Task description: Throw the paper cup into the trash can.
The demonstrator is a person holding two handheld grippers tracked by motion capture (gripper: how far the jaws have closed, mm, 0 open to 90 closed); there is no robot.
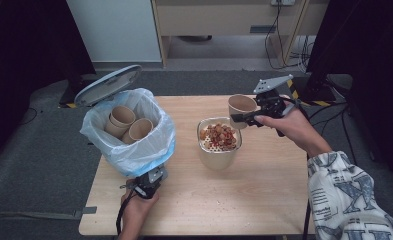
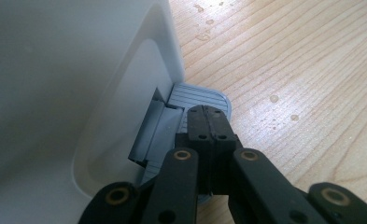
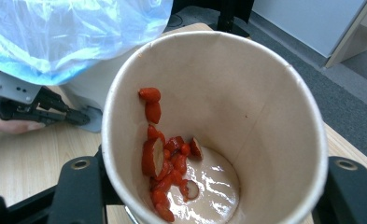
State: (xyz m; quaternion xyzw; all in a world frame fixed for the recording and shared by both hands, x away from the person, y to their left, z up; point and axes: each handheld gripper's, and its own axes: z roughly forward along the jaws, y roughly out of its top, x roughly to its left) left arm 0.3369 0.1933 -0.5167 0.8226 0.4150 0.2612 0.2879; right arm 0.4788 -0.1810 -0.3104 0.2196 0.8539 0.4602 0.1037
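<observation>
My right gripper [image 1: 242, 118] is shut on a tan paper cup [image 1: 241, 105], held tilted just above and right of a strainer bowl [image 1: 217, 156] full of red and brown food bits [image 1: 219, 136]. In the right gripper view the cup [image 3: 246, 93] sits between my jaws [image 3: 214, 196], with red pieces and milky liquid clinging inside. My left gripper [image 1: 153, 179] is shut, its tips [image 2: 208, 114] resting on the grey foot pedal [image 2: 200, 95] of a white bin [image 2: 78, 70]. The bin's lid [image 1: 108, 84] stands open.
The bin holds a blue bag [image 1: 129, 145] with three used paper cups [image 1: 129, 122] inside, at the table's left. The wooden table [image 1: 264, 200] has a few drops and crumbs. Cables and furniture legs lie on the floor behind.
</observation>
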